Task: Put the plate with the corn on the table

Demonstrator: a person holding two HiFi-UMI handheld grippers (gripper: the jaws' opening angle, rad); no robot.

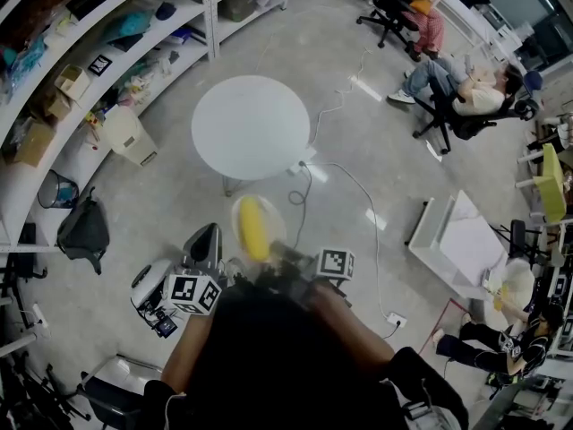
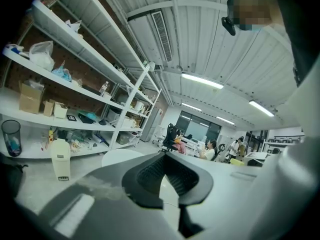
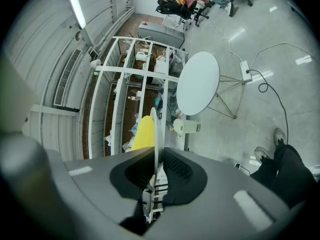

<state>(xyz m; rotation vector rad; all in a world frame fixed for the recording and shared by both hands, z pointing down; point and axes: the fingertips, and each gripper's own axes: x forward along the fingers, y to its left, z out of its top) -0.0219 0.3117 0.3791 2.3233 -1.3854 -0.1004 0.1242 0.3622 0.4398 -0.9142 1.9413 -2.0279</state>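
Corn [image 1: 254, 228] on plate [image 1: 274, 223], between fingers [image 3: 181, 167] of right gripper [image 3: 157, 156]

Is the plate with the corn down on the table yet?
No: the right gripper holds the plate by its rim, corn aboard, short of the round table.

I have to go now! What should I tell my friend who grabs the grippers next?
Left gripper: open, nothing in it.
Right gripper: shut on the rim of the plate, with the corn lying on it.
Table: round and white, ahead on the floor.
Done: the plate is held up in the air.
Left: carry it over the table, set it down, let go.
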